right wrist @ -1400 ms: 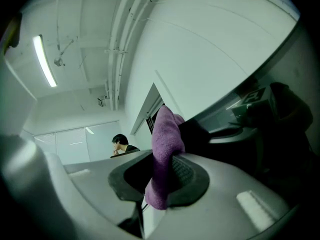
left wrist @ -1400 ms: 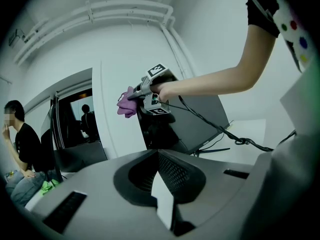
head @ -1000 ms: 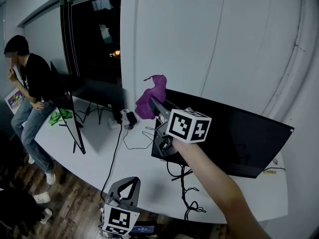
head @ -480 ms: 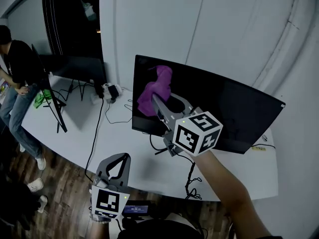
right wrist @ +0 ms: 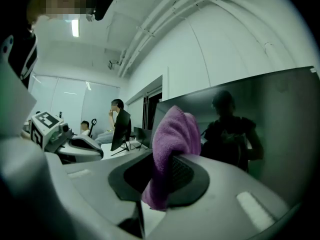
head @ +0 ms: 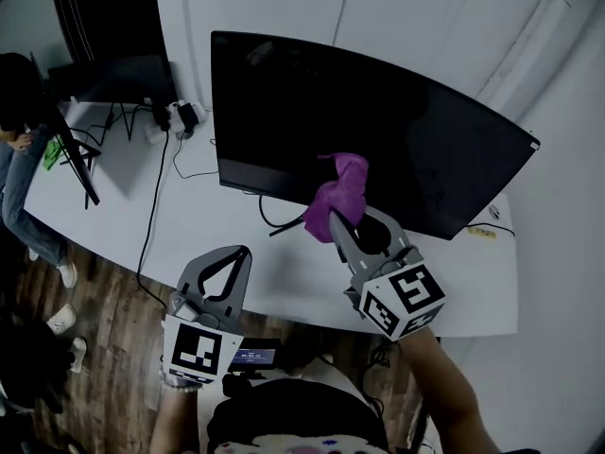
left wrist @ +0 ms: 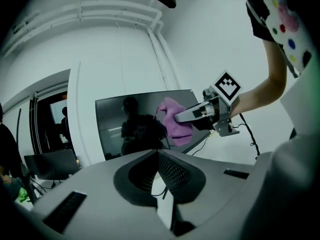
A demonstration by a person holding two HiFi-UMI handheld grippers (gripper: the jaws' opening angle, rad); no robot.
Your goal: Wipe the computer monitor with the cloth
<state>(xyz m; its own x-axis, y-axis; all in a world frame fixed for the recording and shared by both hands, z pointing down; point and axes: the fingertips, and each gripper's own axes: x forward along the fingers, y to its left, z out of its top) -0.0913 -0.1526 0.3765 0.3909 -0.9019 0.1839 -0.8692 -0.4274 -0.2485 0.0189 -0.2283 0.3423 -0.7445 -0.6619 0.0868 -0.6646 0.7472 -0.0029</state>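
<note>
Desk (head: pixel 113 225): white, long, cables trailing across it; nothing on it bears on the wipe.

Monitor (head: pixel 378 130): wide, dark, upright at the desk's rear against the wall. The screen is off and reflects the operator. No streaks, smears or cleaned patch can be made out on the glass, so progress cannot be read from the surface.

Right gripper (head: pixel 333 218): raised toward the lower middle of the screen, jaws clamped on the cloth.

Left gripper (head: pixel 241 253): held low, in front of the desk edge and well apart from the monitor. Jaws are pressed together with nothing between them. It is idle.

Cloth (head: pixel 338 197): purple, bunched, standing up out of the right jaws and overlapping the screen's lower middle. Whether it touches the glass cannot be told.

Judgement: pickup and approach are done, and the wipe proper is at or near its start. Most of the screen, with upper band and both ends, is likely left to cover
</note>
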